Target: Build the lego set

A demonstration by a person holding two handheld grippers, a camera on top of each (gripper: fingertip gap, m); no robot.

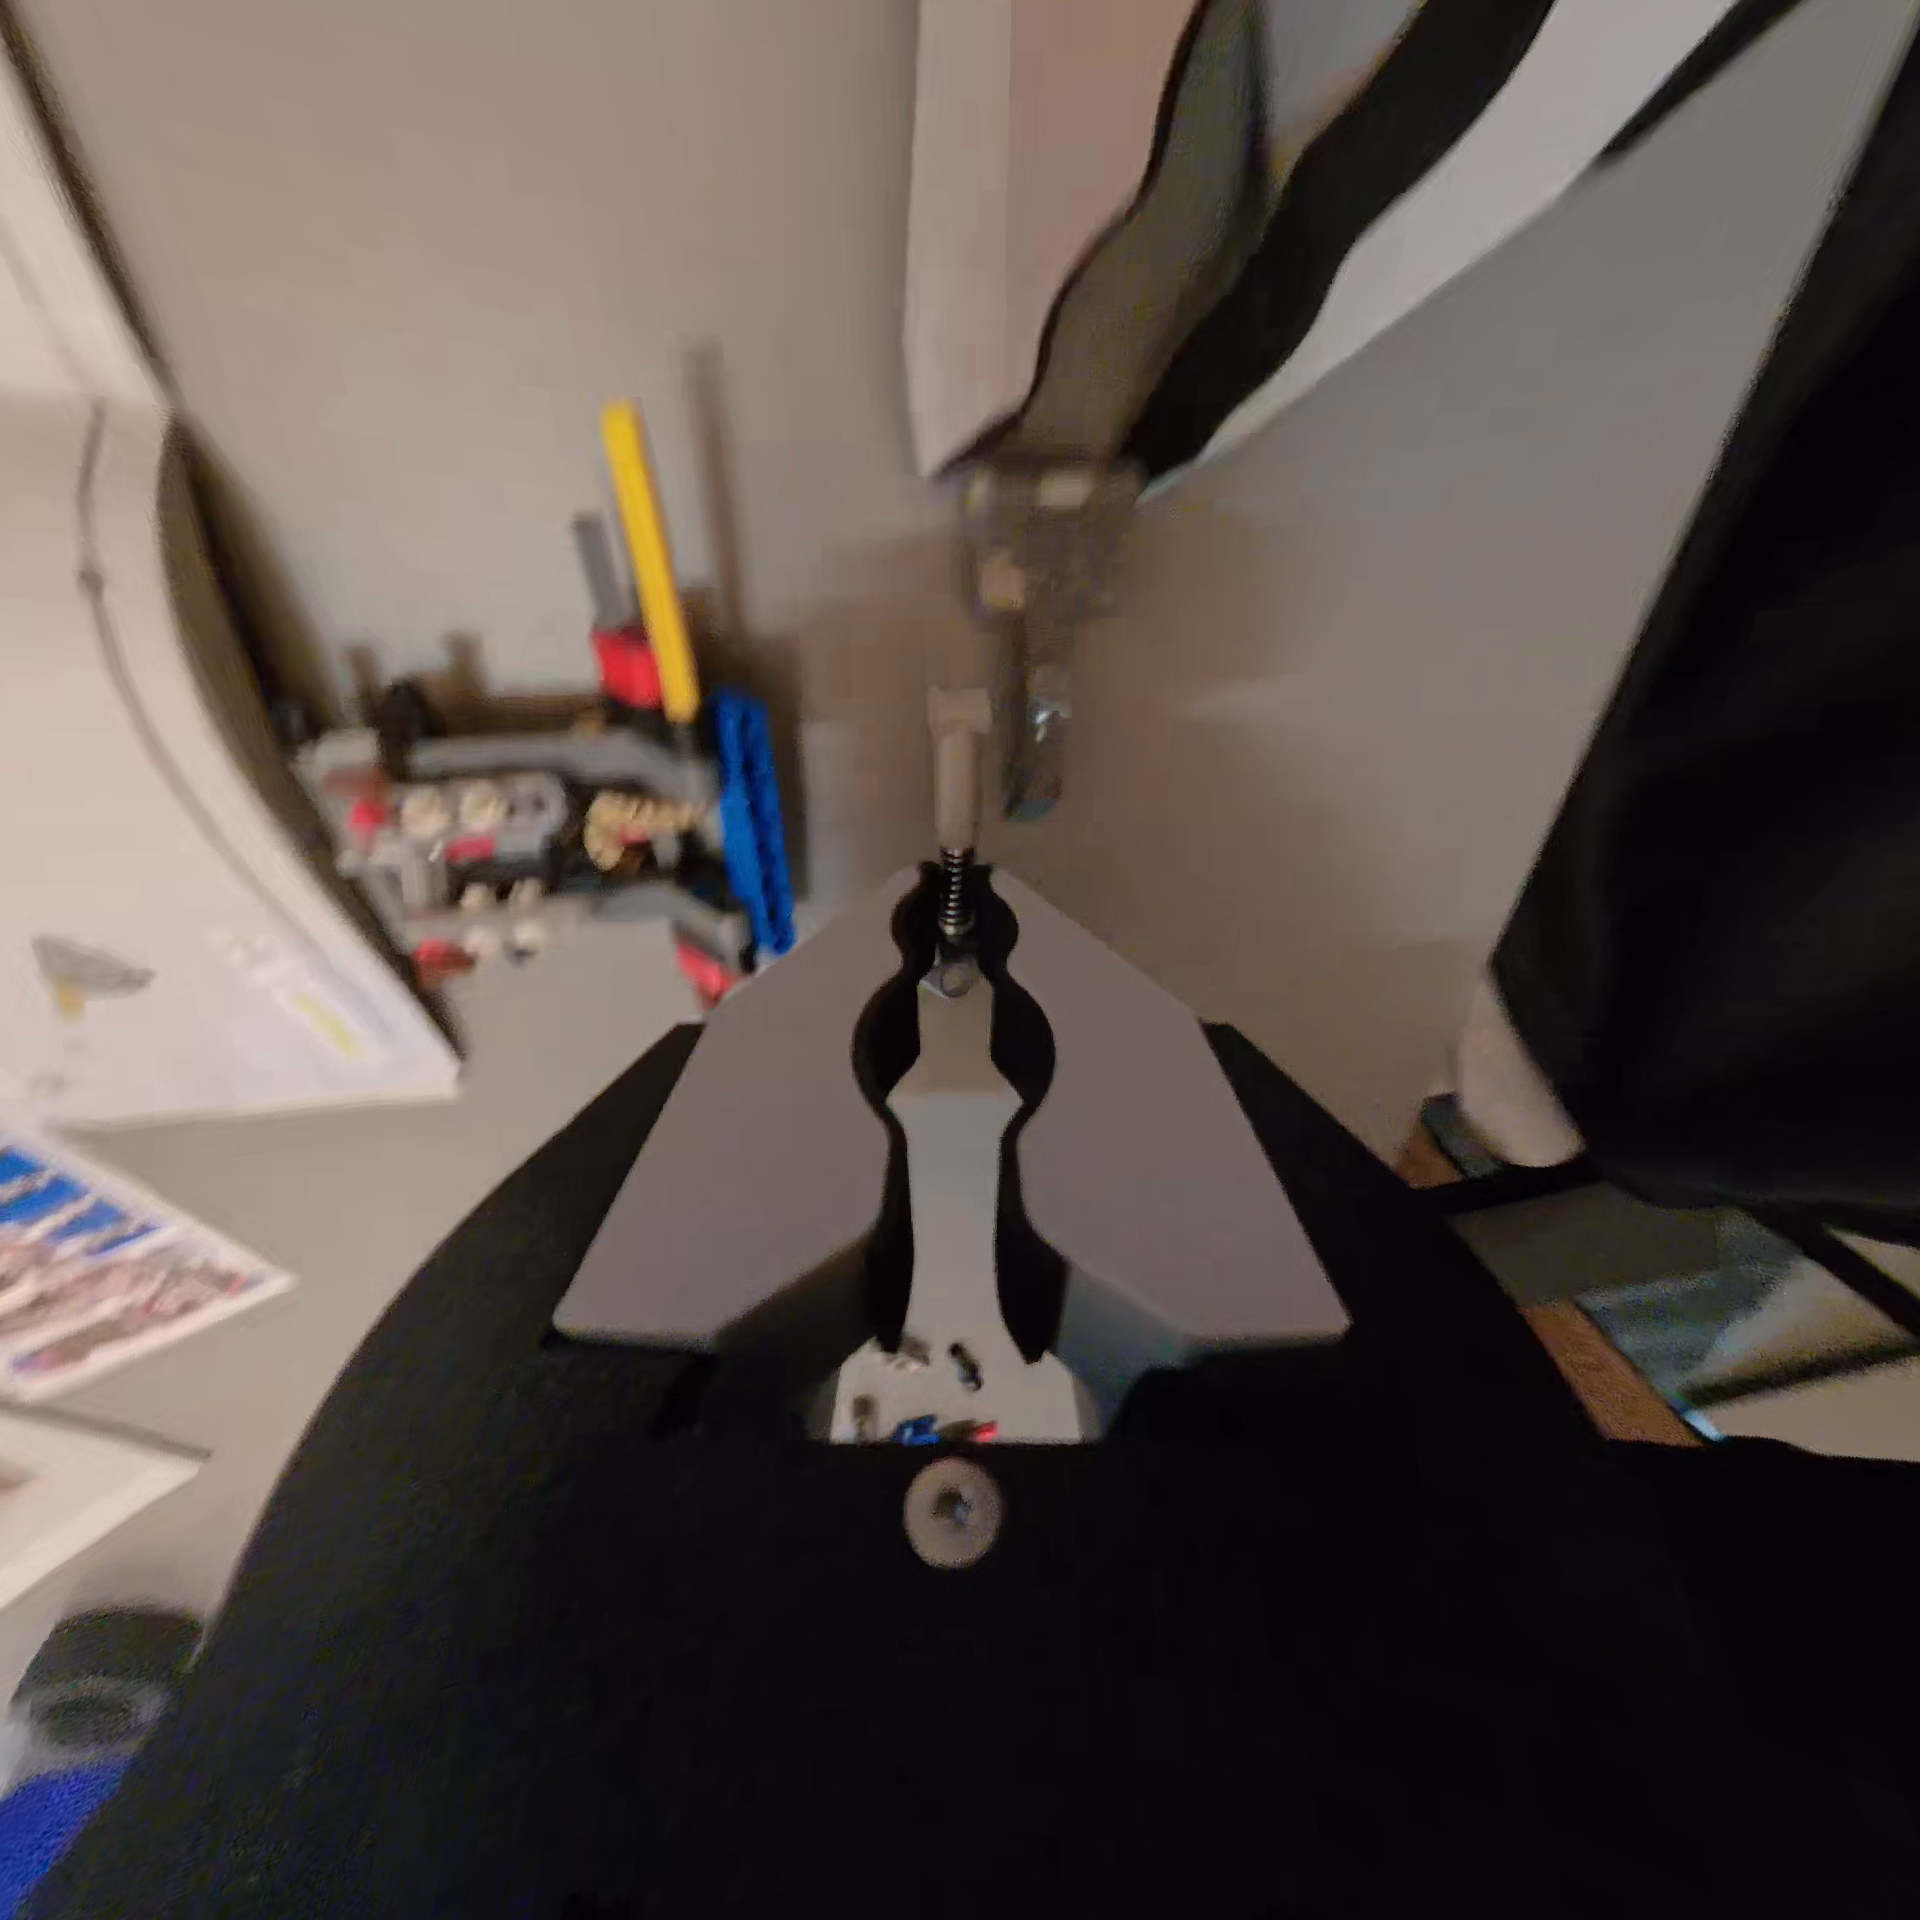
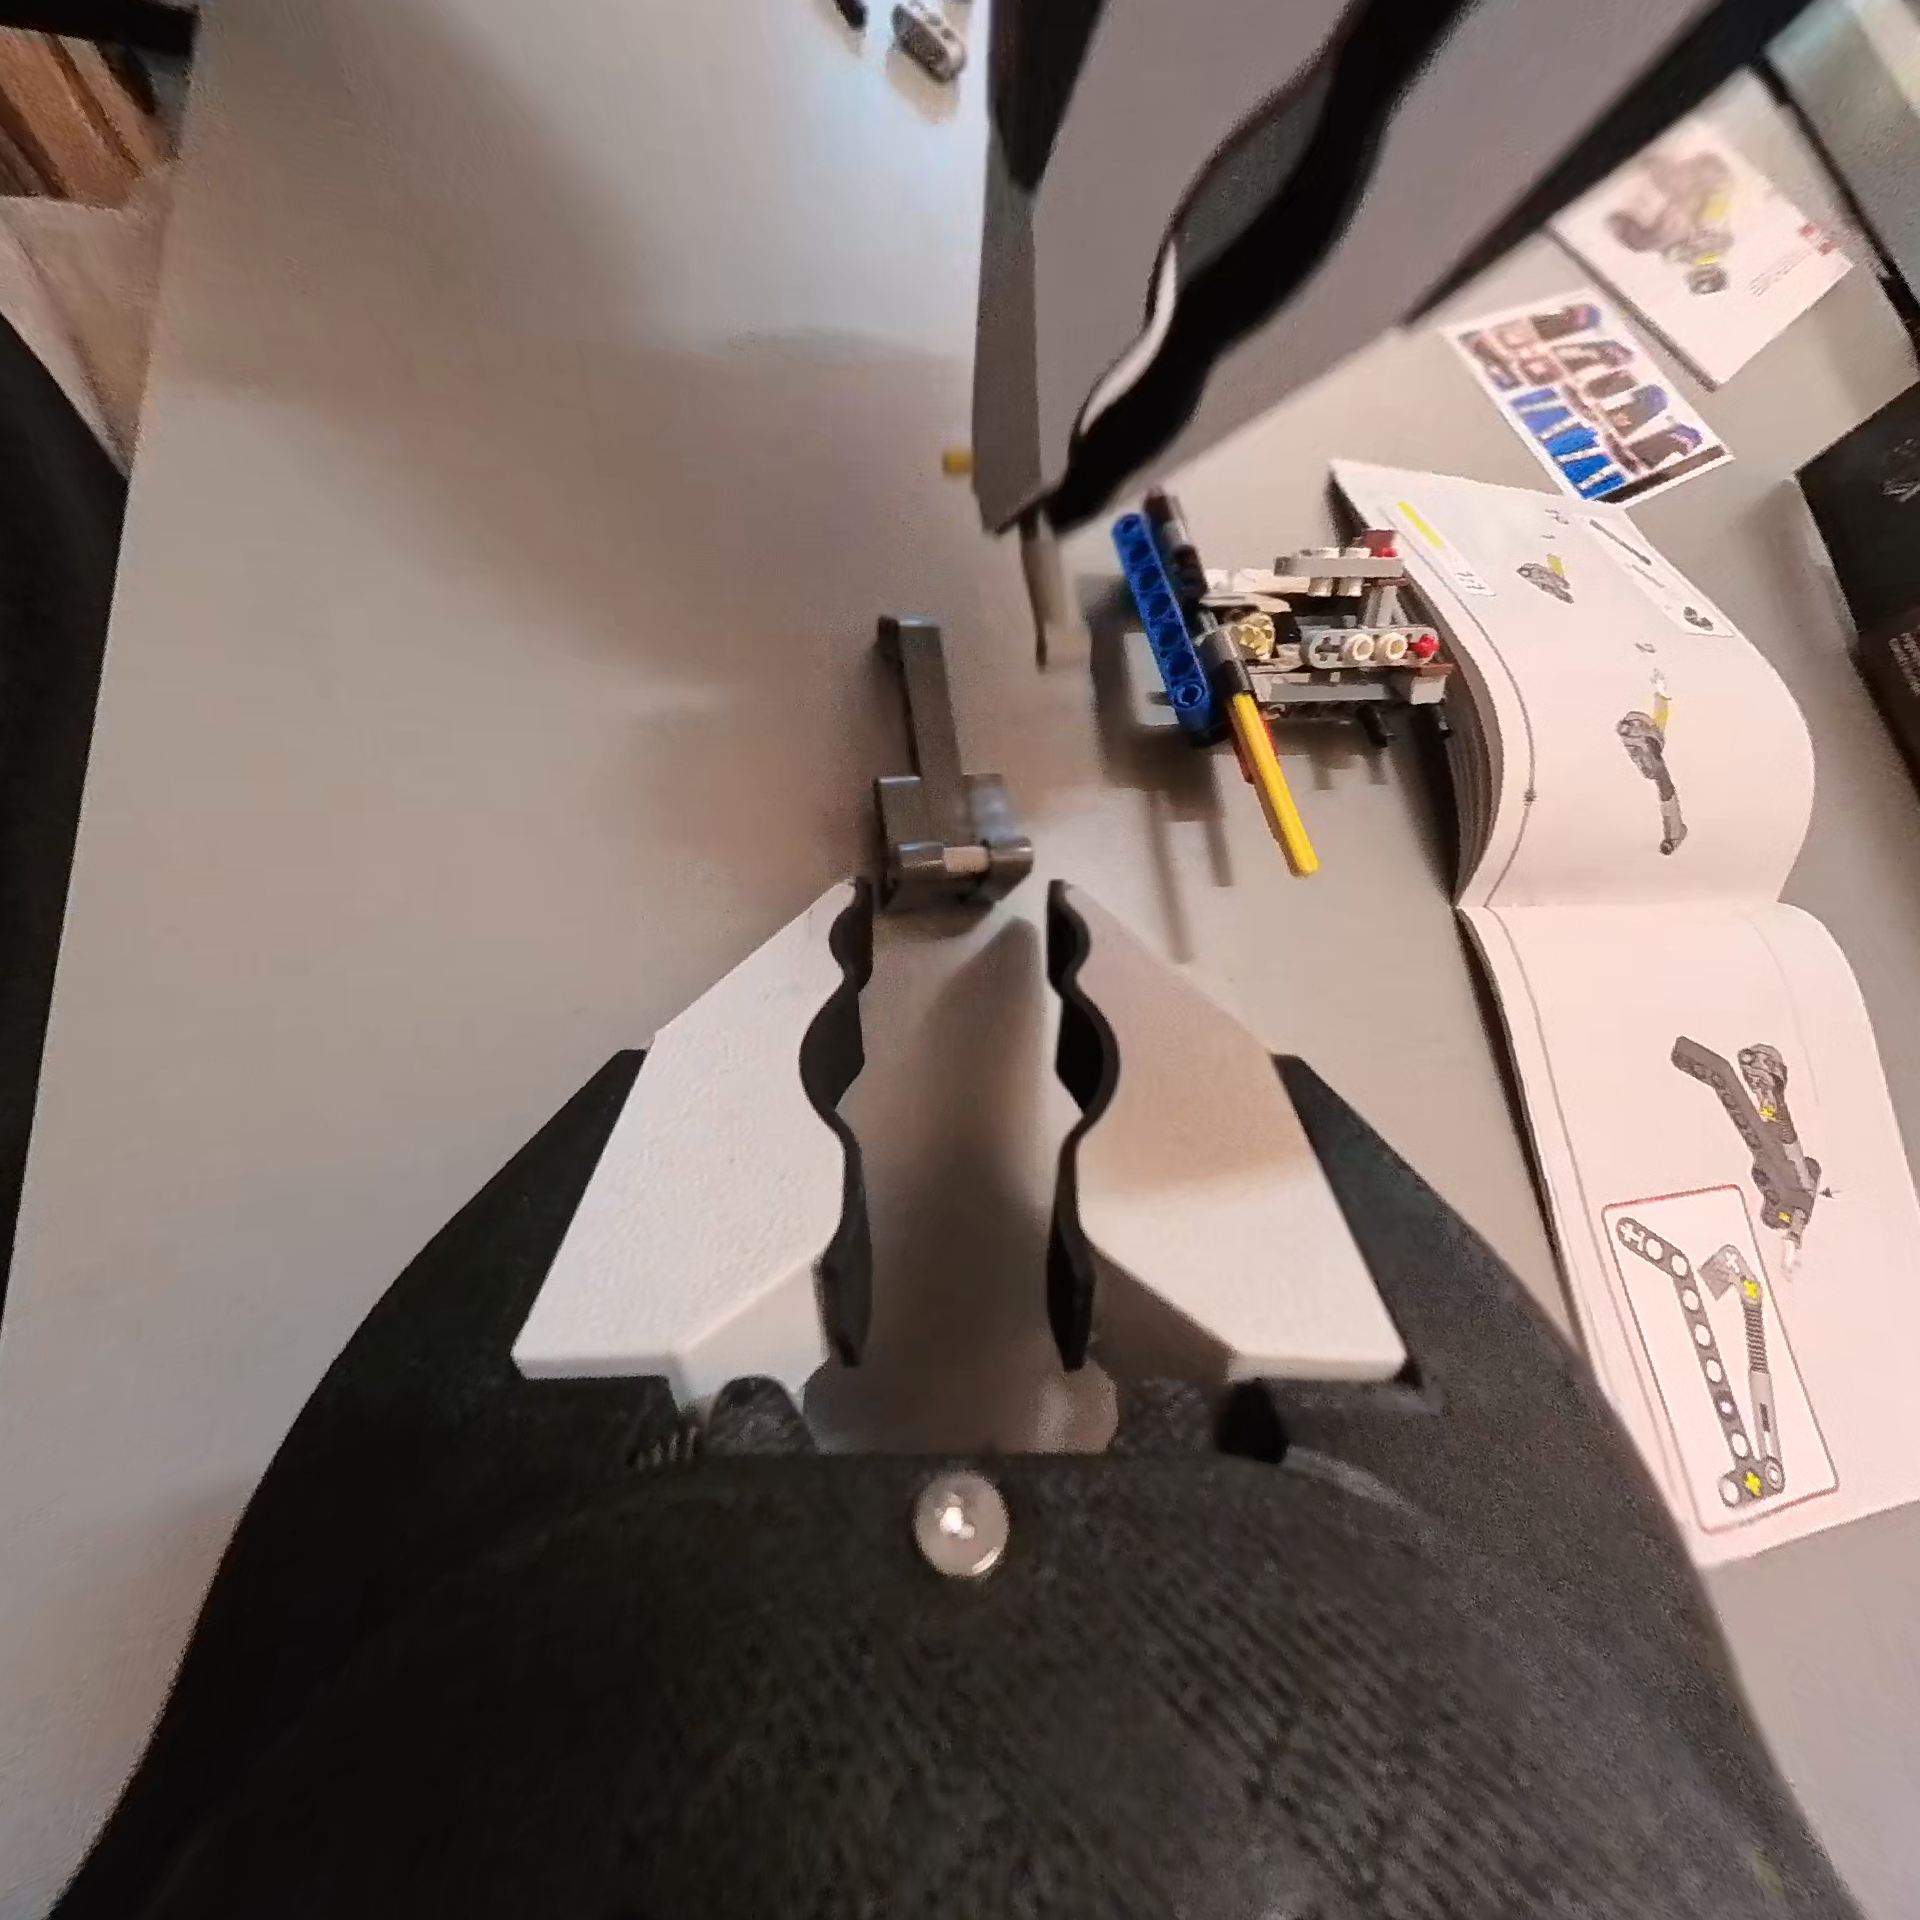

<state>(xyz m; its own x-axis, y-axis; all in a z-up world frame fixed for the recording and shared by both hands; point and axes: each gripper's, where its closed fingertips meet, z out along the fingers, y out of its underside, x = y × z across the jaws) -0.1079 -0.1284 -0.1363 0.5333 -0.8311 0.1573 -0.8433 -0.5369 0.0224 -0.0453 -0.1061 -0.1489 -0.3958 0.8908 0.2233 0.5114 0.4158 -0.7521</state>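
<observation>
**Lego shock piece pinched by left gripper, right gripper spread**

Lego shock piece (image 1: 954,831), a small grey rod with a coil spring, is sticking out past the fingertips of the left gripper (image 1: 954,914), whose fingers are pressing together on its spring end. In the right wrist view the same piece (image 2: 1042,597) is hanging tip-down over the table (image 2: 520,520).

Right gripper (image 2: 954,894) is holding nothing, fingers spread apart. Dark grey lego arm (image 2: 935,790) is lying on the table just ahead of its left fingertip; touching or not, cannot tell.

Half-built lego model (image 2: 1278,644), with blue beam (image 2: 1158,634) and yellow rod (image 2: 1276,795), is sitting ahead-right of the right fingers, against the open instruction booklet (image 2: 1621,790). Sticker sheet (image 2: 1590,410) is lying beyond the booklet.
</observation>
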